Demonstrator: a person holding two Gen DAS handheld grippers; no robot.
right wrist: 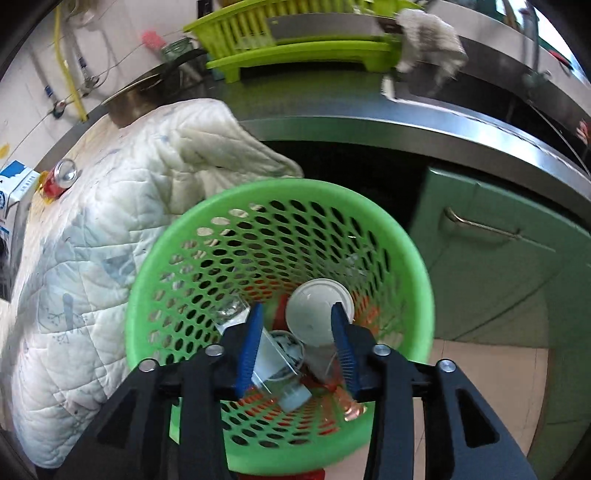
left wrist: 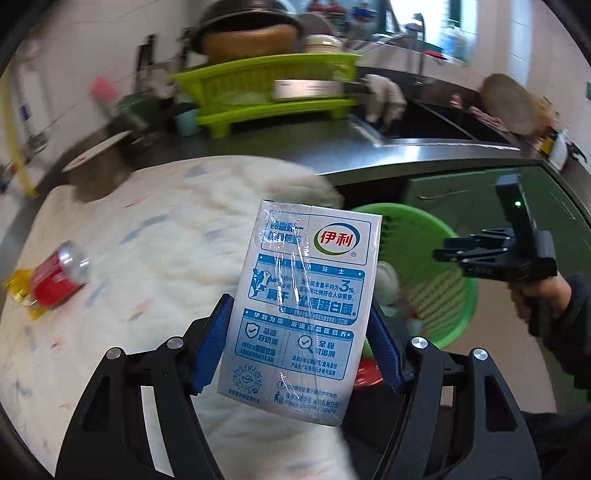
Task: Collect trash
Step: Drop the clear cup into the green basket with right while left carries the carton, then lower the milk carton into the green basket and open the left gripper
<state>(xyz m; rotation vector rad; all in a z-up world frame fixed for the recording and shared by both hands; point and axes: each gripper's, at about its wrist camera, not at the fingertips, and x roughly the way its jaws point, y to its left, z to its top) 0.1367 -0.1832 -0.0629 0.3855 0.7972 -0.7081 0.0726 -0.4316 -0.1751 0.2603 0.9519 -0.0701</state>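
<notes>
So the milk carton [left wrist: 301,306], white and blue with a cow graphic and a shiny clear wrap over the front, is pinched on both sides by the left gripper [left wrist: 301,345], its blue fingers [left wrist: 214,347] pressed right against the carton's edges, holding it up in the air, tilted a bit to the right. It sits over the edge of the quilted white cloth [left wrist: 155,236] and just left of the green basket [left wrist: 454,236], which shows up behind it lower down. The right-wrist view looks straight down into that basket [right wrist: 402,236]: perforated walls, with a white paper cup [right wrist: 314,314], a clear plastic cup [right wrist: 273,354] and some reddish scraps already lying in the bottom. The right gripper [right wrist: 297,347] hangs over the basket's mouth with its fingers [right wrist: 251,343] apart and nothing between them; in the left view you can see it [left wrist: 458,249] off to the right, held by a hand [left wrist: 535,295]. Back on the cloth-covered bench [left wrist: 424,147] a red soda can [left wrist: 59,275] lies on its side, touching a yellow wrapper [left wrist: 20,291]. Further back there's a lime dish rack [left wrist: 266,92] with a dark pot [left wrist: 247,33] in it, and a sink [left wrist: 436,122] to the right, all pretty blurry. Green cabinet doors [right wrist: 498,251] sit below the bench beside the basket.
</notes>
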